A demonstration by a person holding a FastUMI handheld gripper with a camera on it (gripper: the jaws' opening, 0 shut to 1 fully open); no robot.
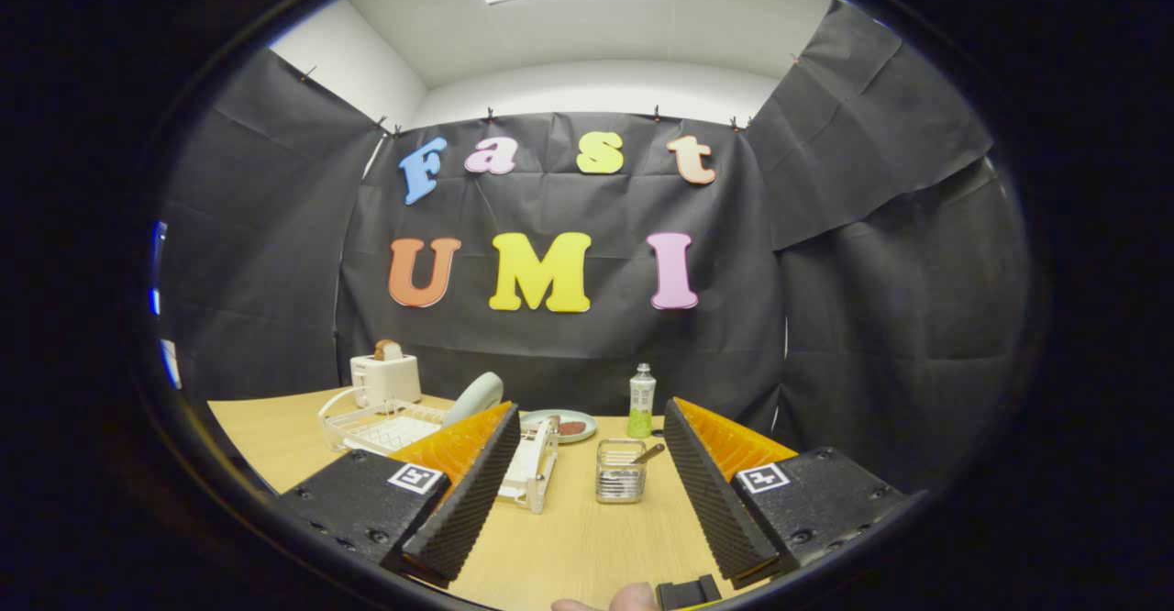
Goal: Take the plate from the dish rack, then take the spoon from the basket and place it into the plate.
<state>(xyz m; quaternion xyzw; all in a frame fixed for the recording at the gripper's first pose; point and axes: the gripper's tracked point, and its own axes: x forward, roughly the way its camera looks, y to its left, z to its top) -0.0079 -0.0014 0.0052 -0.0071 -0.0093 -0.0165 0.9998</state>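
Black-and-orange two-finger gripper, jaws wide apart, holding nothing, above light wooden table. Pale green round plate upright in white wire dish rack at 11 o'clock. Brown-handled spoon in small metal mesh basket at 12 o'clock, between fingers. White toaster beyond rack.

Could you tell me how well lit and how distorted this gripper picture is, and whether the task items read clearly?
Gripper view: even overhead light, soft shadows, no glare; fisheye bends the table edge; the open gripper looms large; the plate in the dish rack and the spoon in the basket are small but sharp.
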